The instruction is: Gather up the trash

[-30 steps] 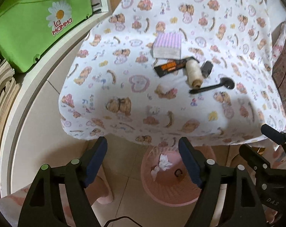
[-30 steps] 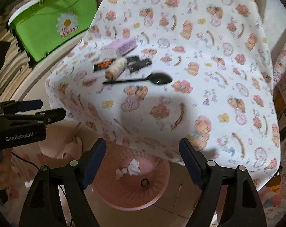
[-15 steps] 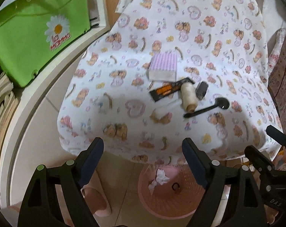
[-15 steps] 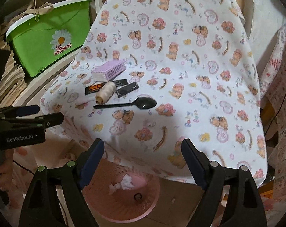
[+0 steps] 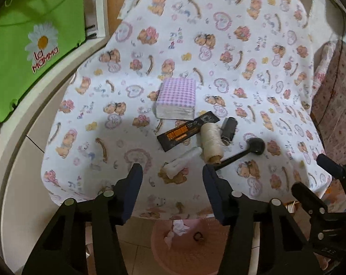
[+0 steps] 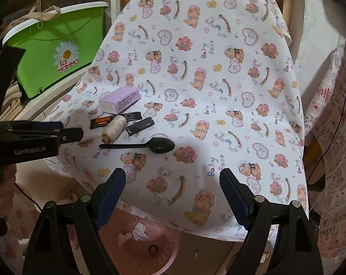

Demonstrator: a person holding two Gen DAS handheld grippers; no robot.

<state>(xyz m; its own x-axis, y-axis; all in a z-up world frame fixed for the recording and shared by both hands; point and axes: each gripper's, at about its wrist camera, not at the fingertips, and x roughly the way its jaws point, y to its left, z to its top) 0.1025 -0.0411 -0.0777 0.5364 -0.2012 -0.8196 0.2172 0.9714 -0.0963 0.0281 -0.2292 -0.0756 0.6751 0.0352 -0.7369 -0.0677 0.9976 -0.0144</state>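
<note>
On the bear-print cloth (image 5: 218, 45) lie a crumpled clear wrapper (image 5: 181, 163), a black and orange wrapper (image 5: 186, 131), a cream thread spool (image 5: 210, 143), a small black packet (image 5: 229, 129), a black spoon (image 5: 246, 150) and a lilac tissue pack (image 5: 176, 97). My left gripper (image 5: 171, 175) is open, just before the clear wrapper. My right gripper (image 6: 171, 180) is open and empty, over the cloth near the spoon (image 6: 147, 146). A pink basket (image 5: 189, 240) on the floor below holds crumpled tissue; it also shows in the right wrist view (image 6: 154, 245).
A green La Mamma tub (image 5: 24, 45) stands on a white shelf at the left. Patterned fabric (image 6: 333, 137) hangs at the right. Tiled floor lies under the table's front edge.
Both grippers have risen and moved forward over the table. The left one has come close to the clear wrapper. The basket has slid down to the frames' lower edge.
</note>
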